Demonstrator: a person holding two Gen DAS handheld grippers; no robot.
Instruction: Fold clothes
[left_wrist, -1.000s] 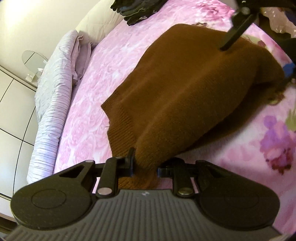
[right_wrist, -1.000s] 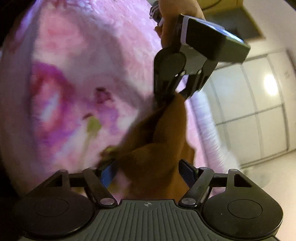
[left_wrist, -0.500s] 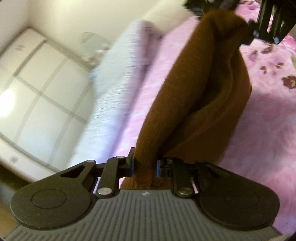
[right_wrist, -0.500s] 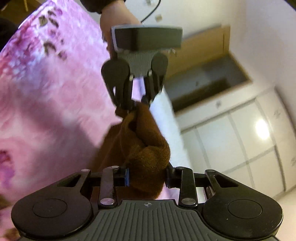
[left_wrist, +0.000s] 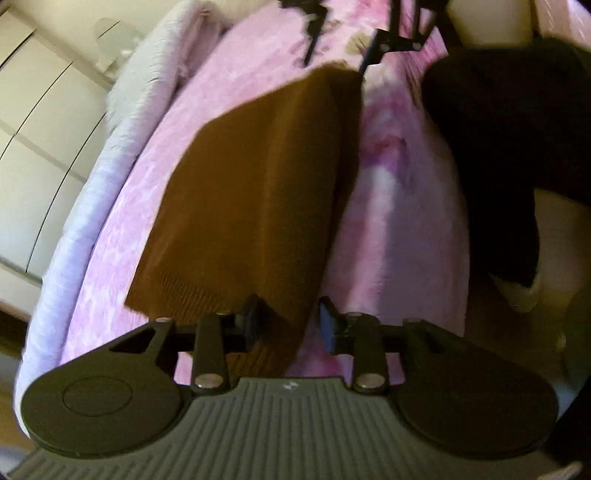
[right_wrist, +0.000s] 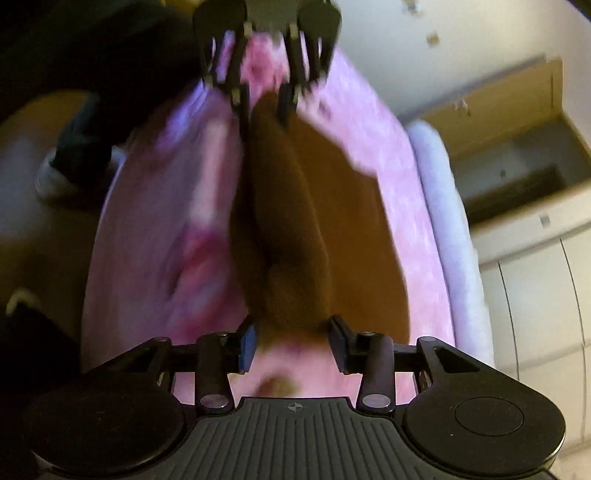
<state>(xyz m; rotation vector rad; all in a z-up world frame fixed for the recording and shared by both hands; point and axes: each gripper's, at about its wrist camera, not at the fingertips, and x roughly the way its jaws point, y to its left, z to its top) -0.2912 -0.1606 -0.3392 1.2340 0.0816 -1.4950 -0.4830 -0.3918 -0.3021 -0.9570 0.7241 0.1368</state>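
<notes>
A brown knit sweater (left_wrist: 258, 192) lies stretched lengthwise on the pink floral bedspread (left_wrist: 399, 229), folded along its length. My left gripper (left_wrist: 290, 319) has its jaws parted around the ribbed hem, with a gap on the right side. My right gripper (right_wrist: 291, 341) is at the sweater's other end (right_wrist: 288, 236), jaws parted wider than the bunched cloth between them. Each gripper shows at the far end in the other's view, the right one in the left wrist view (left_wrist: 364, 62) and the left one in the right wrist view (right_wrist: 264, 99).
A pale lilac quilt (left_wrist: 110, 155) runs along the bed's far side, beside white cupboards (left_wrist: 33, 122). The person's dark trousers (left_wrist: 509, 140) and shoes (right_wrist: 66, 173) stand at the bed's near edge. A wooden desk recess (right_wrist: 517, 155) is by the wall.
The sweater was held up off the bed between both shut grippers. It now lies flat and stretched on the bedspread, and both grippers' jaws have opened.
</notes>
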